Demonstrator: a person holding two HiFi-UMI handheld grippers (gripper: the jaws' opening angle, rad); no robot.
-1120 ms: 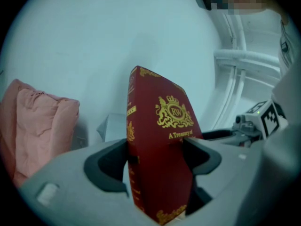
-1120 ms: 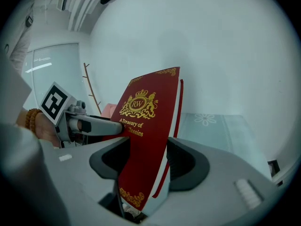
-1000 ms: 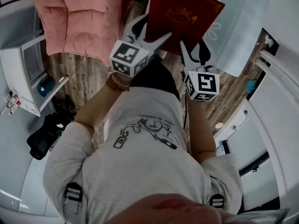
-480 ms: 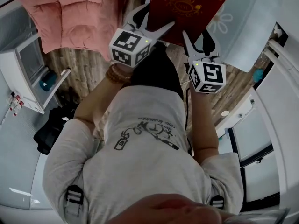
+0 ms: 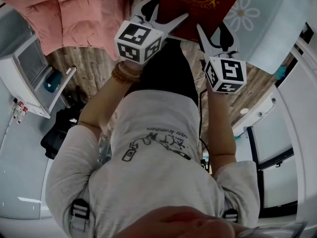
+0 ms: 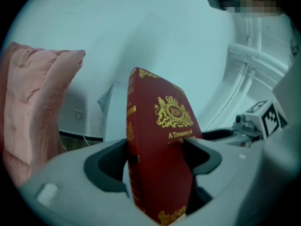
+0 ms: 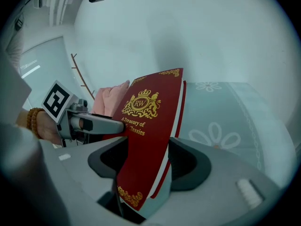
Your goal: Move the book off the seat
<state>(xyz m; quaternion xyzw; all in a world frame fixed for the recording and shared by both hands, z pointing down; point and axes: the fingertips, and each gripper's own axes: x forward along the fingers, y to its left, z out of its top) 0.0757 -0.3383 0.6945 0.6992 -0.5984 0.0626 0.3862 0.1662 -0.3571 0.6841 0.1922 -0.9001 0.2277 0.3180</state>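
Observation:
A dark red hardback book (image 5: pixel 198 4) with gold print is held up in front of the person, clear of any surface. My left gripper (image 5: pixel 171 6) is shut on its lower left part, and in the left gripper view the book (image 6: pixel 160 164) stands upright with the gripper (image 6: pixel 157 154) pressing on both covers. My right gripper (image 5: pixel 214 31) holds the lower right edge. In the right gripper view the book (image 7: pixel 148 140) leans left between that gripper's (image 7: pixel 148 161) jaws, which stand wide with their pads against it.
A pink padded cushion (image 5: pixel 64 14) lies at the upper left. A pale blue cloth with flower prints (image 5: pixel 262 24) is at the upper right. A white cabinet (image 5: pixel 29 78) and a black bag (image 5: pixel 59 133) stand on the wooden floor (image 5: pixel 84 68) at the left.
Both grippers and the book have moved towards the top of the head view, so more of the book is cut off there. Both grips have stayed on it.

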